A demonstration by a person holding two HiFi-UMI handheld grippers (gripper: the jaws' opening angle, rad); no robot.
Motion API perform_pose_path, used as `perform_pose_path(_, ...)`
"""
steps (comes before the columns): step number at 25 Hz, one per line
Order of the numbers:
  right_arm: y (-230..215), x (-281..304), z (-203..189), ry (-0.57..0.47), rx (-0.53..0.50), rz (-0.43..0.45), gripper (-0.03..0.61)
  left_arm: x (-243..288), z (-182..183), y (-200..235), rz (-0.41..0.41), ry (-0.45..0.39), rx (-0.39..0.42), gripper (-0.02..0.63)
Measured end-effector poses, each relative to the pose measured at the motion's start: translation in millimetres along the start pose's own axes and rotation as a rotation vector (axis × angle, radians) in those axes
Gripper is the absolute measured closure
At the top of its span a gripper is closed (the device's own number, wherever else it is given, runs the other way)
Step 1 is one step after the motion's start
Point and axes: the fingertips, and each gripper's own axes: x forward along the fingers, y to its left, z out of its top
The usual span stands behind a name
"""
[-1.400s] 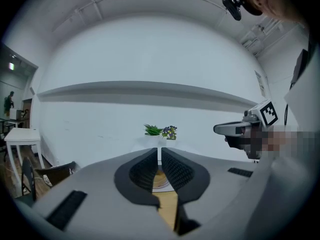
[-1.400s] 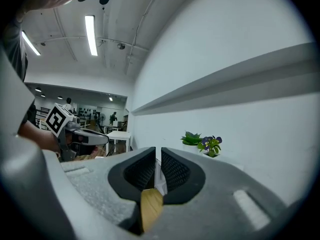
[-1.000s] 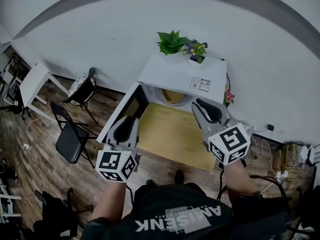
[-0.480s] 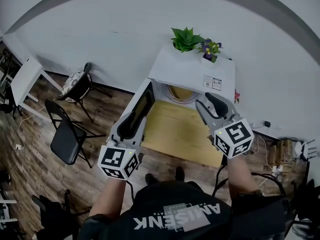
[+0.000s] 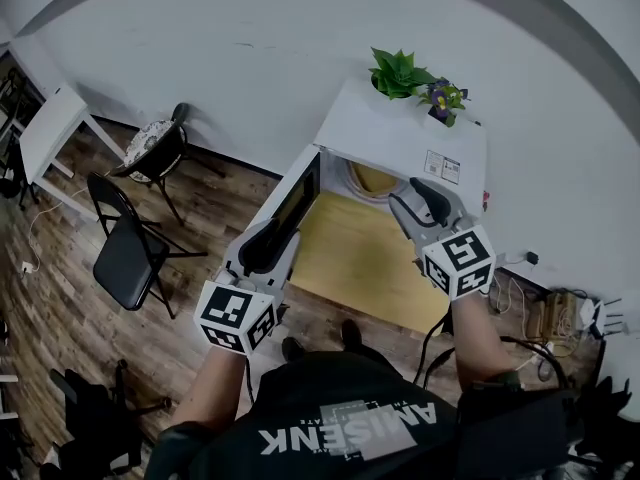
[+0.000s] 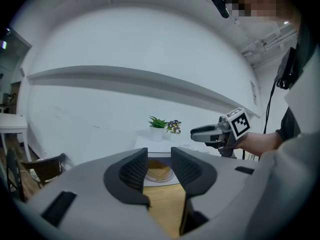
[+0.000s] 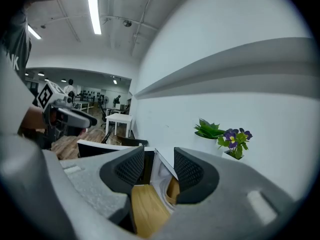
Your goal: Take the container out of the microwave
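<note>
Microwave (image 5: pixel 400 140): open, container (image 5: pixel 372 179) inside.
Left gripper (image 5: pixel 262 246): front-left of microwave, jaws opening, empty.
Right gripper (image 5: pixel 428 206): before microwave, jaws opening, empty.

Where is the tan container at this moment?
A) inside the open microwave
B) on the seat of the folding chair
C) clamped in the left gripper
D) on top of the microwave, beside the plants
A: the tan container sits in the cavity of the microwave, whose door is swung open to the side.
</note>
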Motion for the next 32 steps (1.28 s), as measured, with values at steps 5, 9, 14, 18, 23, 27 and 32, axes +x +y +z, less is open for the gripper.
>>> perform_pose_path(5, -6.6, 21.4, -28.2, 0.053, -0.109, 0.086, 0.410, 0.7, -2.8, 0.4, 0.089, -0.003, -0.027, 0.448)
perform_pose_path(9, -3.9, 43.5, -56.2, 0.094, -0.159, 0.159, 0.410, 0.6, -11.4, -0.2, 0.149, 0.006, -0.046, 0.448)
perform_pose_path(14, 0.1, 61.9, -86.7, 0.114, -0.211, 0.237, 0.410, 7.0, -22.2, -11.6, 0.184, 0.016, -0.062, 0.448)
perform_pose_path(18, -0.9, 82.6, -122.7, 0.187, -0.250, 0.268, 0.410, 4.1, -28.3, -12.2, 0.241, 0.028, -0.072, 0.448)
perform_pose_path(23, -3.2, 108.5, -160.6, 0.255, -0.271, 0.302, 0.410, -0.1, -32.6, -16.9, 0.279, 0.009, -0.119, 0.448)
perform_pose_path(27, -6.8, 124.1, -186.6, 0.333, -0.310, 0.287, 0.410, -7.9, -35.7, -15.9, 0.333, 0.031, -0.108, 0.448)
perform_pose_path(32, -16.7, 146.8, -206.5, 0.380, -0.336, 0.258, 0.410, -15.9, -37.6, -11.4, 0.394, 0.030, -0.119, 0.448)
